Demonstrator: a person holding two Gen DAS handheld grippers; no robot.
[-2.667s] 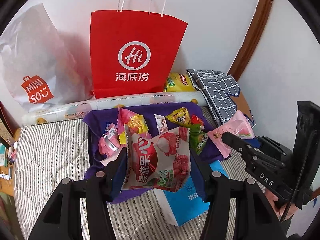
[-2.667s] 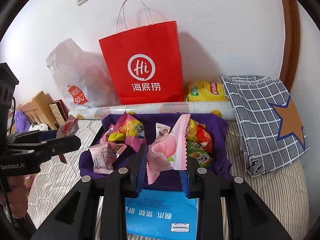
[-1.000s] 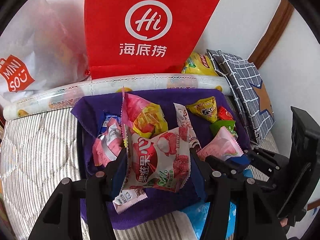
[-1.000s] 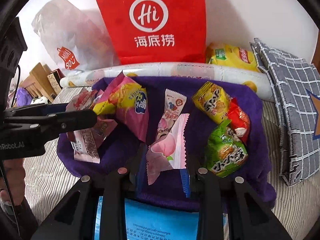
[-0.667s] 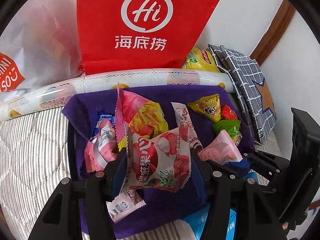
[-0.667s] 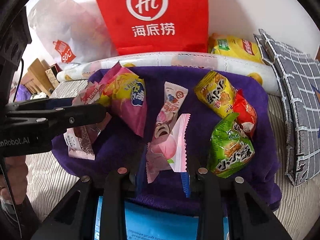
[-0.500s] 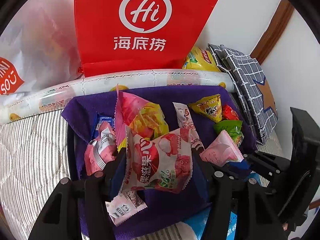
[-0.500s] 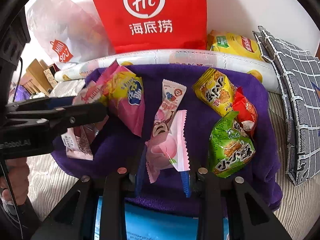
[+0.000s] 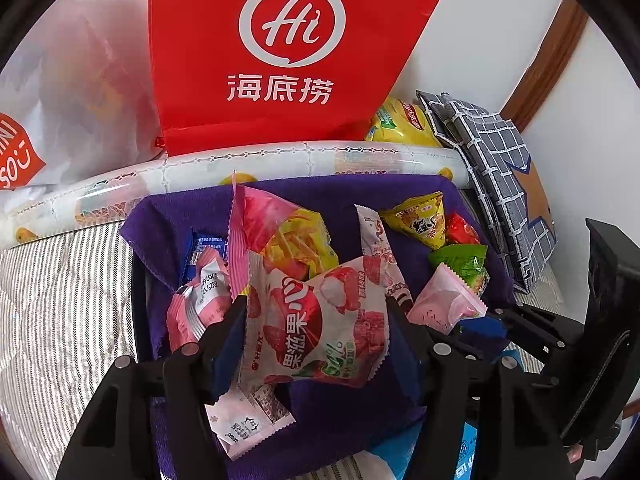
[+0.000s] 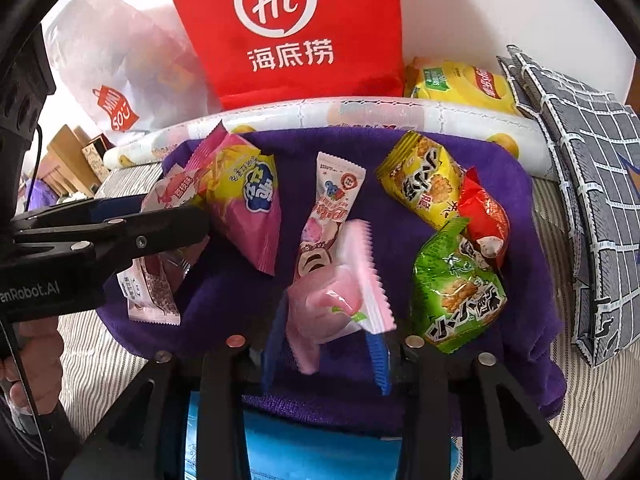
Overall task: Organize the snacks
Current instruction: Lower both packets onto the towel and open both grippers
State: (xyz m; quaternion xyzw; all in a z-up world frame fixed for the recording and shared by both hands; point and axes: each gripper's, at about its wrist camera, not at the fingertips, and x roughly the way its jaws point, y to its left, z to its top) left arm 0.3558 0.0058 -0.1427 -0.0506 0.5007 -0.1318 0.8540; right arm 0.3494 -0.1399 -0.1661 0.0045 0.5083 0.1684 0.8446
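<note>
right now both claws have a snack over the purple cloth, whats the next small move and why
Probably finish opening both claws and lift them clear. The jaws have just been widening: the lychee packet sits loosely in the left claw, and the pink peach packet is tipping out of the right claw, both already over the purple cloth with the other snacks.

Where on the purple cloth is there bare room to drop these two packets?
Bare purple cloth lies between the pink-yellow bag and the long white wrapper, and along the near edge. The right side is crowded: yellow, red and green packets overlap.
</note>
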